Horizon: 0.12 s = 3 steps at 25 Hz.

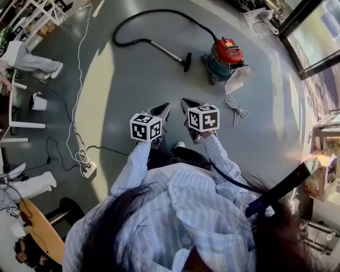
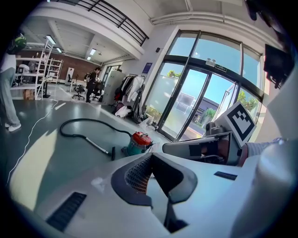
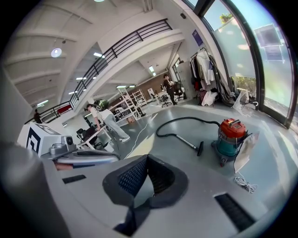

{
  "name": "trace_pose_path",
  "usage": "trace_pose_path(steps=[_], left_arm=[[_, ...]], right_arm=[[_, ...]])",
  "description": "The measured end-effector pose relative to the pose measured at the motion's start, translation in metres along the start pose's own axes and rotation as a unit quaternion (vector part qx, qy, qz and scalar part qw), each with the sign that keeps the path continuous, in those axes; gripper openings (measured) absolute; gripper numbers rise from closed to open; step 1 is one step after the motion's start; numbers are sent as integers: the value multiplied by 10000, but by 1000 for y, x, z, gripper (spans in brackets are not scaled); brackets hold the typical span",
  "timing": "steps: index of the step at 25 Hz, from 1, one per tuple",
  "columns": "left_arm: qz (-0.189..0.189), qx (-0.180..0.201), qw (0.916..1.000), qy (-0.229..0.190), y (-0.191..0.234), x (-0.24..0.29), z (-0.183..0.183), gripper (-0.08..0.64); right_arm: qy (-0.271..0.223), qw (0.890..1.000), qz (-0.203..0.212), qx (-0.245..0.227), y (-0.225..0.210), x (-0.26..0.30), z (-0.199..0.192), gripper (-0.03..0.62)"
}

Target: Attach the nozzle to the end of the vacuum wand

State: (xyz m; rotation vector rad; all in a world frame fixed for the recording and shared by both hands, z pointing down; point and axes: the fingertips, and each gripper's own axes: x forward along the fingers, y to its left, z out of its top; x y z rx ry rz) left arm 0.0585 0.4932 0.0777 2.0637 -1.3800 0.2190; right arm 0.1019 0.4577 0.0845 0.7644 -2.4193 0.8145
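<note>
A red and teal vacuum canister stands on the grey floor a few steps ahead. Its black hose loops round to a metal wand lying flat, and a black nozzle sits at the wand's end beside the canister. My left gripper and right gripper hang side by side in the air, well short of the vacuum, both shut with nothing in them. The left gripper view shows the canister and nozzle beyond its shut tips. From the right gripper, the canister and nozzle show too.
A coiled white cord and a pale bag lie by the canister. A white cable runs to a power strip at the left. White tables and a person's legs are far left. Glass doors are at the right.
</note>
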Motion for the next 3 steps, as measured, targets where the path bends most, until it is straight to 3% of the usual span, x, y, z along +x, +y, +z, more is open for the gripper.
trace_pose_path(steps=[3], left_arm=[[13, 16, 10000, 13, -3, -5, -4, 6]], right_arm=[[-10, 10000, 25, 2, 5, -3, -1, 5]])
